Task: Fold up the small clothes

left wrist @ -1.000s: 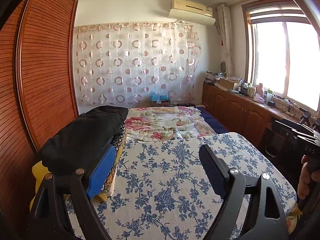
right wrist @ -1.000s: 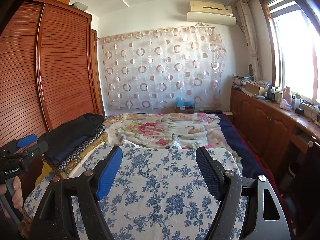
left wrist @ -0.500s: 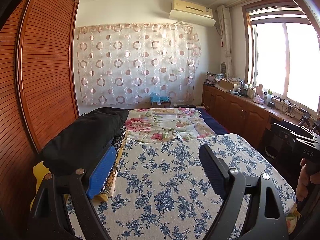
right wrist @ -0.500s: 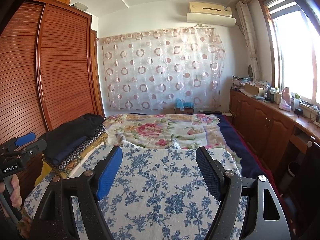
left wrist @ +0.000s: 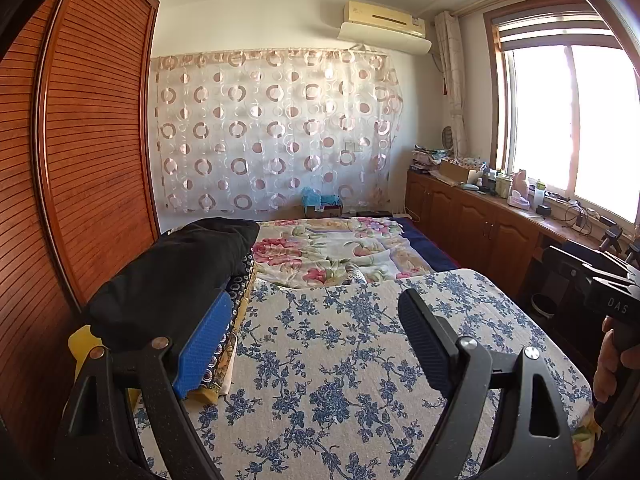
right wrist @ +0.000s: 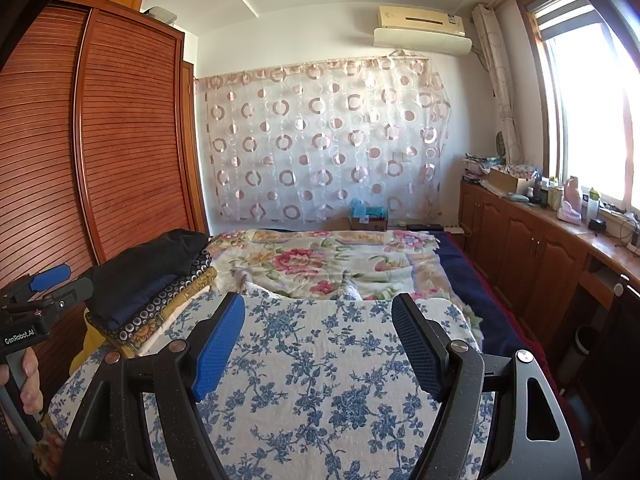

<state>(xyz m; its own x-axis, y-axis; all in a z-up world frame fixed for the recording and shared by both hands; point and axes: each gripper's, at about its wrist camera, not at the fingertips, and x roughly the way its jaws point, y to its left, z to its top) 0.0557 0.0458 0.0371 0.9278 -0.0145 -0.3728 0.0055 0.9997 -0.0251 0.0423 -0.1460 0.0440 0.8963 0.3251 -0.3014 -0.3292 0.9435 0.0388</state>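
At the far left stands a slatted wardrobe (left wrist: pixel 92 152). Just beside it, on the left edge of the bed, sits the pile (right wrist: pixel 148 280) of clothes: a black garment (left wrist: pixel 172 276) on top, then a navy piece, a dotted dark one and a yellowish one beneath, all lying flat in layers. A yellow item shows under the near corner of the pile.

The left gripper (left wrist: pixel 310 344) hovers over the blue-flowered cover (left wrist: pixel 340 360), fingers spread wide with nothing between them; its left finger sits close by the near end of the pile, though whether it touches is unclear. To the right, the right gripper (right wrist: pixel 318 346) is likewise spread and empty above the same cover.

The clothes look soft, light and limp, so they should sag and slide off one another if lifted from the middle. The black top piece is probably best pinched at a near corner or hem, one gripper at each end, and drawn onto the open cover to the right. Thin fabric may slip from a shallow pinch.
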